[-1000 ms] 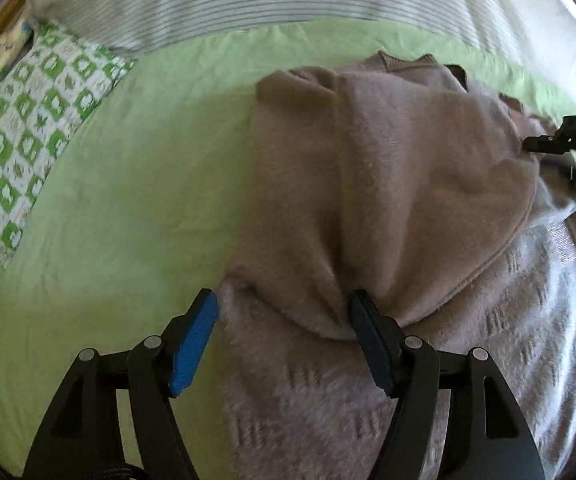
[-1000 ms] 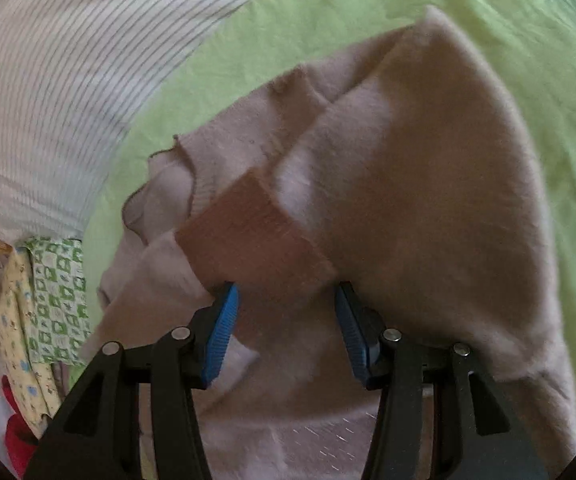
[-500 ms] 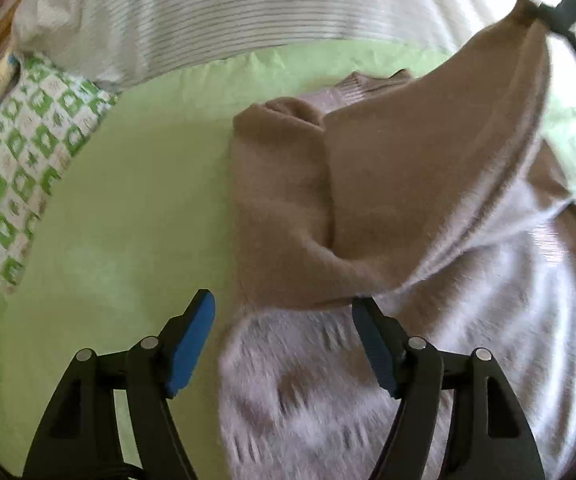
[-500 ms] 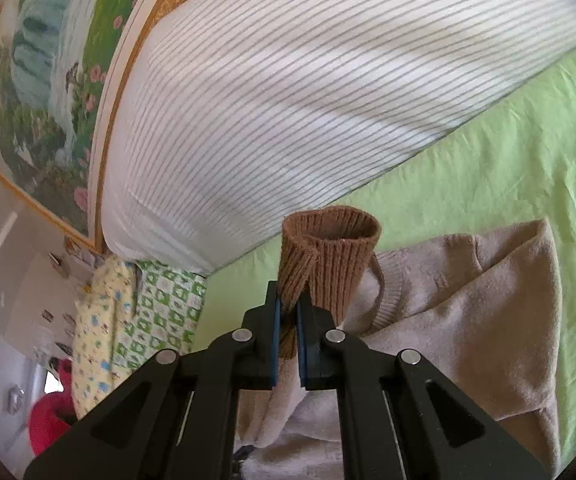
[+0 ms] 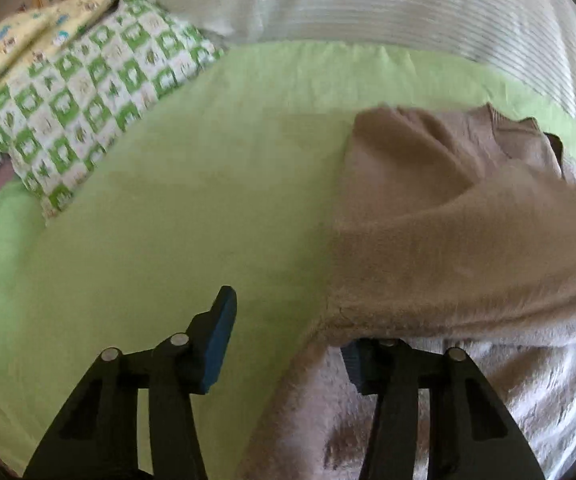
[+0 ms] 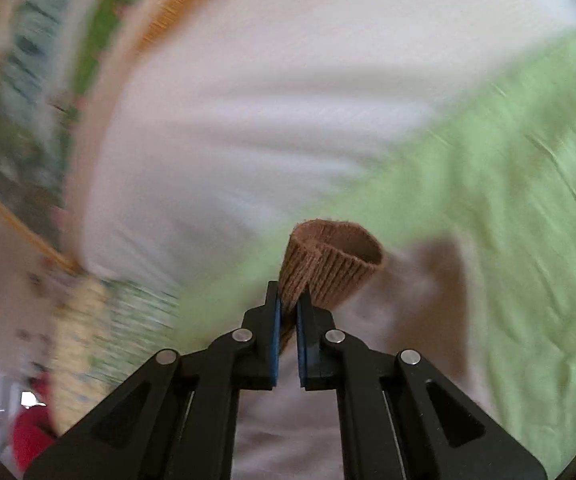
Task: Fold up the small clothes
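A small beige-brown sweater (image 5: pixel 448 240) lies on the green sheet (image 5: pixel 168 220), its sleeve stretched out to the right. My left gripper (image 5: pixel 288 344) is open at the sweater's left edge; one blue pad (image 5: pixel 220 344) is over the sheet and the other is tucked under the sleeve fabric. My right gripper (image 6: pixel 287 316) is shut on the ribbed brown sleeve cuff (image 6: pixel 328 268) and holds it up above the sweater body (image 6: pixel 428 300). The right wrist view is blurred by motion.
A green-and-white patterned pillow (image 5: pixel 84 100) and a yellow patterned cloth (image 5: pixel 16 40) lie at the far left. A white striped duvet (image 5: pixel 368 4) runs along the back. A framed picture (image 6: pixel 28 100) hangs on the wall. Something red (image 6: pixel 28 436) sits low left.
My right gripper closed on the sleeve cuff, lifted it and is swinging it across. My left gripper shifted left, so the sweater now sits to the right in its view.
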Tool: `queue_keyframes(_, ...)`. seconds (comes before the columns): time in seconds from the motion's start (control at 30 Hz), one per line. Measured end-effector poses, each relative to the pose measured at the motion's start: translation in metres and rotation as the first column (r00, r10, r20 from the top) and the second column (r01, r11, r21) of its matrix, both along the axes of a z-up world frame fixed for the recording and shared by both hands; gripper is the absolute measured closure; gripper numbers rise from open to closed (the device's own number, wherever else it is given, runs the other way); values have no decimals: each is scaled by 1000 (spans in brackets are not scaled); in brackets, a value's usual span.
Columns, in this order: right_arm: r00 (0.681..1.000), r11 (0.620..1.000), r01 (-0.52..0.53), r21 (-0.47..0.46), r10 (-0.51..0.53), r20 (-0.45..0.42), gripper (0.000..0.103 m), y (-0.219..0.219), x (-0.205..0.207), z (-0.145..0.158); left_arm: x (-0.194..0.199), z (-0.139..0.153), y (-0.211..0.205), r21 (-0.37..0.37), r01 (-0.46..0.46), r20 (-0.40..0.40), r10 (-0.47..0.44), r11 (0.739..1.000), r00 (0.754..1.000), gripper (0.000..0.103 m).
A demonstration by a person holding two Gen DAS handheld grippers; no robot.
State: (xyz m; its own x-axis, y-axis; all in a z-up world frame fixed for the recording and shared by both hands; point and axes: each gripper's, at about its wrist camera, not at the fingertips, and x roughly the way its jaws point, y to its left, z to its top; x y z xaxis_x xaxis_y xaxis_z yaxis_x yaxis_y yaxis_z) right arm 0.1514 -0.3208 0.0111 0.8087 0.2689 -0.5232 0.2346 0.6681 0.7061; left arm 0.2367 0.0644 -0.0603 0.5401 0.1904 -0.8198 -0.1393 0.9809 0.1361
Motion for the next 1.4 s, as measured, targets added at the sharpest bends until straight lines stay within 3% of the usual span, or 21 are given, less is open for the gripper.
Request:
queue_keyframes(0.03, 998, 1000, 5, -17, -6, -62, 95, 0, -2, -26, 0, -2, 2, -10, 0, -2, 0, 1000, 1000, 54)
queue_keyframes(0.17, 984, 999, 10, -45, -18, -178, 96, 1, -8, -77, -1, -9, 5, -38, 8, -21, -9, 999, 1000, 53)
queue_keyframes(0.3, 979, 990, -34, -137, 5, -206, 96, 7, -3, -82, -4, -13, 10, -84, 1, -38, -4, 996, 999, 52)
queue_keyframes(0.37, 969, 990, -55, -131, 21, -248, 95, 7, 3, -89, -8, -13, 12, -104, -5, -52, 0, 995, 999, 52)
queue_keyframes(0.47, 959, 982, -76, -173, 25, -282, 80, 10, 1, -74, -19, -8, 23, -143, -20, -68, 10, 990, 998, 51)
queue_keyframes(0.57, 969, 962, -25, -272, -43, -243, 52, 9, -16, -44, -37, 0, 32, -181, -25, -82, 10, 983, 997, 51)
queue_keyframes(0.63, 984, 959, -30, -283, -22, -179, 51, 15, -20, -25, -50, 10, 35, -210, -27, -69, 12, 977, 998, 52)
queue_keyframes(0.7, 987, 958, -118, -262, 84, -138, 51, 34, -4, -9, -62, 23, 32, -251, -7, -41, -3, 968, 999, 52)
queue_keyframes(0.77, 970, 946, -238, -222, 221, -97, 51, 61, 22, 4, -67, 33, 26, -289, 23, -17, -29, 957, 999, 52)
queue_keyframes(0.87, 908, 889, -417, -189, 418, -36, 51, 116, 64, 17, -70, 42, 10, -421, 70, -16, -85, 904, 996, 46)
queue_keyframes(0.9, 871, 857, -487, -169, 492, -17, 51, 140, 83, 20, -69, 41, 3, -486, 82, -28, -109, 870, 994, 44)
queue_keyframes(0.93, 845, 833, -529, -163, 534, -13, 51, 158, 91, 20, -66, 38, 0, -508, 77, -37, -111, 858, 993, 44)
queue_keyframes(1.0, 764, 758, -641, -123, 645, -13, 51, 198, 125, 15, -57, 25, -2, -551, 32, -84, -94, 834, 992, 43)
queue_keyframes(1.1, 686, 679, -727, -104, 723, -76, 51, 241, 160, -1, -41, 4, 11, -621, -55, -137, -38, 782, 990, 43)
queue_keyframes(1.2, 646, 633, -763, -129, 749, -146, 51, 268, 190, -15, -27, -12, 28, -669, -125, -168, 15, 733, 986, 43)
queue_keyframes(1.3, 651, 636, -758, -142, 731, -204, 51, 276, 212, -26, -19, -17, 41, -713, -157, -160, 58, 683, 985, 43)
queue_keyframes(1.37, 628, 615, -778, -128, 750, -209, 61, 284, 226, -33, -15, -19, 45, -722, -164, -154, 74, 673, 985, 46)
queue_keyframes(1.4, 609, 601, -792, -107, 766, -207, 82, 290, 231, -35, -14, -20, 45, -720, -168, -152, 84, 674, 985, 50)
